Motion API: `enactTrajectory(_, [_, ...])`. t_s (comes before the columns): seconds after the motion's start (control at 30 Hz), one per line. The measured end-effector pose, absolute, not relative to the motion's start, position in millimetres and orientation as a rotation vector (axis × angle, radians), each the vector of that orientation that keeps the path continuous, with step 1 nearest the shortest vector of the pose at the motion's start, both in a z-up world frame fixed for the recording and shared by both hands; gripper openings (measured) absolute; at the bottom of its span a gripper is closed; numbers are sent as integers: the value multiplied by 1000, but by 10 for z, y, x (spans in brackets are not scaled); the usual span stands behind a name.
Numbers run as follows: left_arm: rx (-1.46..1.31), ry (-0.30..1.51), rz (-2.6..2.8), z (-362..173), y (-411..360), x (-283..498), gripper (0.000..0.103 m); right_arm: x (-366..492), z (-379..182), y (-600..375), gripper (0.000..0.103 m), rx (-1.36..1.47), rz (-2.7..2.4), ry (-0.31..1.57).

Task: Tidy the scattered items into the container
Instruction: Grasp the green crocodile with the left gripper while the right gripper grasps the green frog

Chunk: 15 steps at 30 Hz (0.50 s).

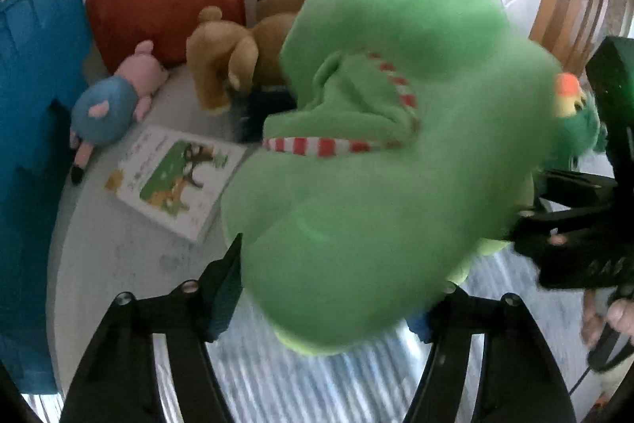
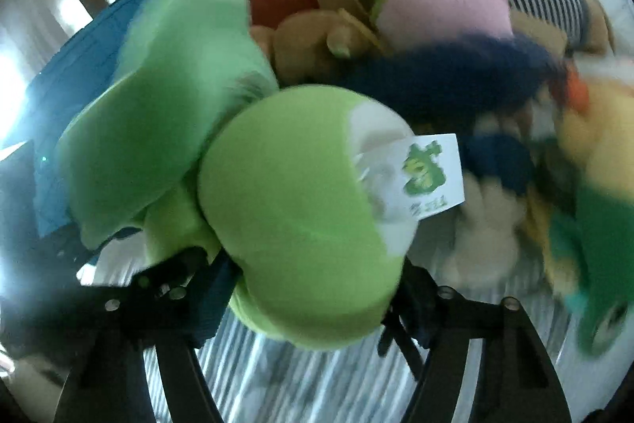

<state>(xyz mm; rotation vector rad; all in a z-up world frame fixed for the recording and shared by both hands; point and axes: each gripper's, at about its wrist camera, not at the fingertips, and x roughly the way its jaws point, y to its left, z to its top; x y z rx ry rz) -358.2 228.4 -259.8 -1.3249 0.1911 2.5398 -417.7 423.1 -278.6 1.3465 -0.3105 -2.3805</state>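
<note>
Clamping green plush (image 1: 380, 153) | left hand-held gripper (image 1: 337, 288) | right hand-held gripper (image 2: 313, 288) too

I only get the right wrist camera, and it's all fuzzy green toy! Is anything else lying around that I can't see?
Observer: Yes, a picture book lies flat on the white surface, left of the green plush.
Operator: Any toys near it?
Observer: A pig plush in a blue top lies between the book and the red case.
Operator: Is the green toy wearing something?
Observer: Yes, a red-and-white striped scarf is around its neck.
</note>
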Motion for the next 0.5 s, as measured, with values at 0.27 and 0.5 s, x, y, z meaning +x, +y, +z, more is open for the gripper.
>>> enactTrajectory(0.27, [-1308,179,2546,-2684,2318,-3815,103,-4640,-2765,4418,103,1291,-2467,-313])
enactTrajectory(0.5, [-1274,83,2531,-2830,2308,-4134,103,-4251,-3111,3939,103,1297,-2334,-393])
